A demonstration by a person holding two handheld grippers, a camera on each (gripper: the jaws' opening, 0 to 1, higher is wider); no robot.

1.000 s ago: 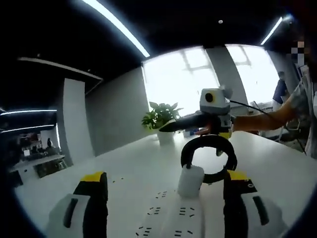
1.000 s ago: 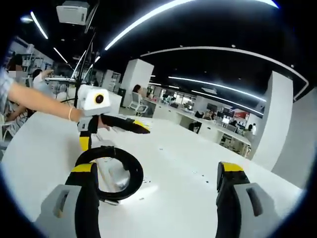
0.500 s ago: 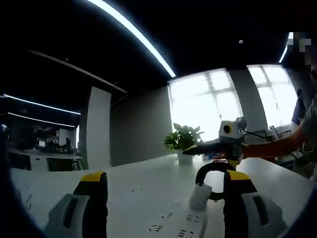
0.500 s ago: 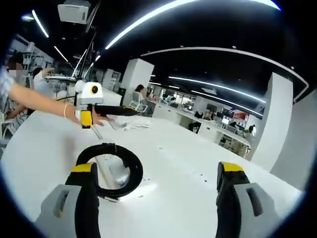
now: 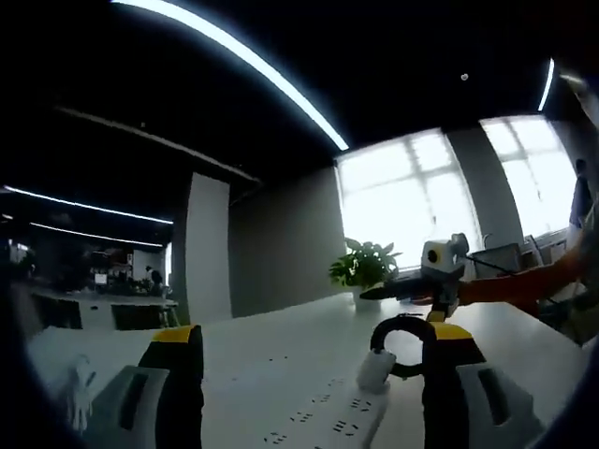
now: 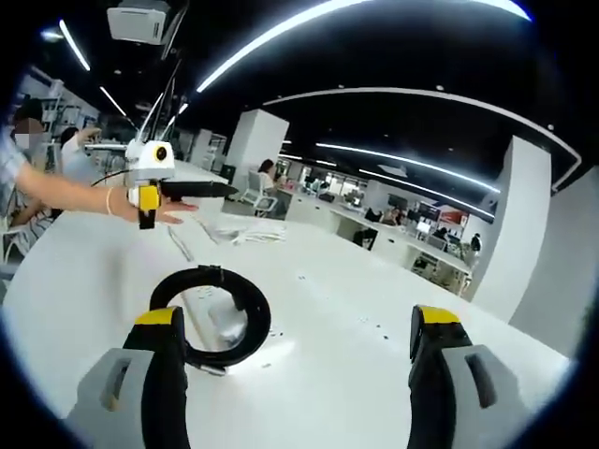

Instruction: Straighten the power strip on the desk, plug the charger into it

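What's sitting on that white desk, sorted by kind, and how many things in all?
Power strip: 1
Coiled black cable: 1
White plug block at the end of the strip: 1
Potted plant: 1
Loose white cables at the far end of the desk: 1 bundle
Total: 5

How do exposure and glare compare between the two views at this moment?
Left gripper view: backlit, the windows blown out white, the room beside them dark, the power strip dim. Right gripper view: evenly lit, the white desk bright, the coiled black cable crisp; fisheye bends the ceiling light strips.
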